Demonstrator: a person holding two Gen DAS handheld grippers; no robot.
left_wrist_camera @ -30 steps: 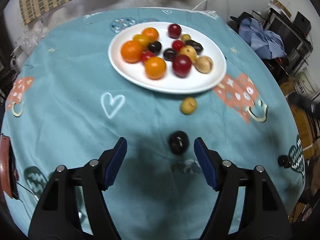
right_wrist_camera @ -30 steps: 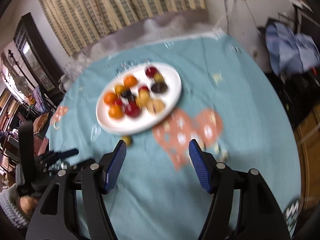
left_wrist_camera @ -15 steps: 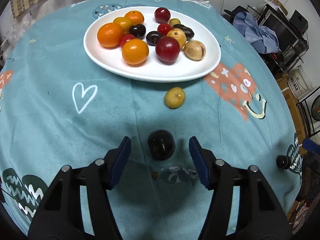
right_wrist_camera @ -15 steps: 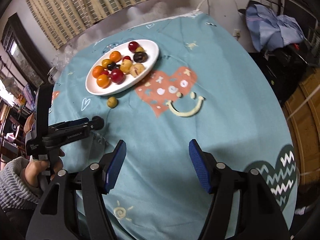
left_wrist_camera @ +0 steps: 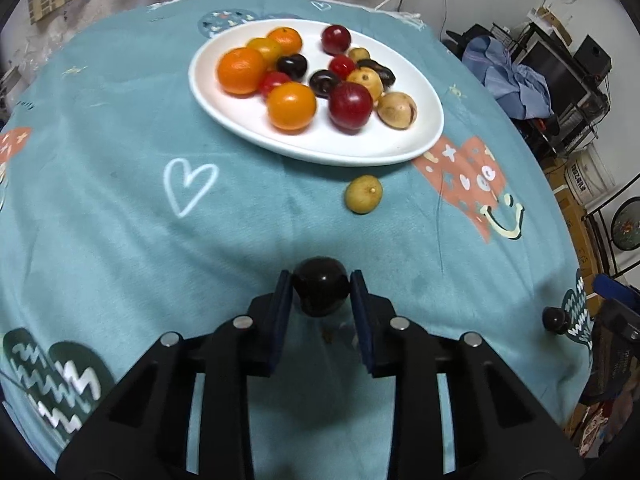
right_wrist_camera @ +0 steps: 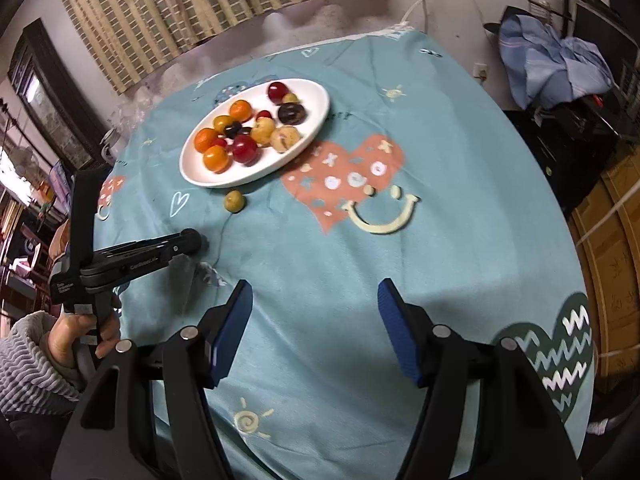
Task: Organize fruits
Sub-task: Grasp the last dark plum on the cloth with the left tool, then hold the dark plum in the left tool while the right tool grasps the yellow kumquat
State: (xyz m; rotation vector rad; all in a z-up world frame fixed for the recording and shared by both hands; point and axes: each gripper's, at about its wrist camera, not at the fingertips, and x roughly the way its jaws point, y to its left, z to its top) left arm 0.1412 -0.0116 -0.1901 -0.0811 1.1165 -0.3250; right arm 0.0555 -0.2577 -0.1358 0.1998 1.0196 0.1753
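Left wrist view
- Left gripper (left_wrist_camera: 320, 290): its blue pads are pressed against both sides of a dark plum (left_wrist_camera: 319, 291), pinching it just above the teal tablecloth (left_wrist_camera: 120, 240).
- Plate (left_wrist_camera: 248, 120): a white oval dish farther up the cloth, holding oranges, red plums, dark plums and yellowish fruits.
- Loose yellow fruit (left_wrist_camera: 363, 194): lies on the cloth just beside the plate's near rim, between the plate and the pinched plum, apart from both.
- Small dark fruit (left_wrist_camera: 557, 320): sits alone near the right edge of the cloth.

Right wrist view
- Right gripper (right_wrist_camera: 316, 336): jaws spread apart over bare cloth, nothing between them.
- Left gripper (right_wrist_camera: 196, 240): seen at the left, held by a hand (right_wrist_camera: 76, 336) in a grey ribbed sleeve, its tip down at the cloth; the plum cannot be made out here.
- Plate (right_wrist_camera: 316, 120): well beyond the spread fingers, with the loose yellow fruit (right_wrist_camera: 234, 201) just beside its near rim.
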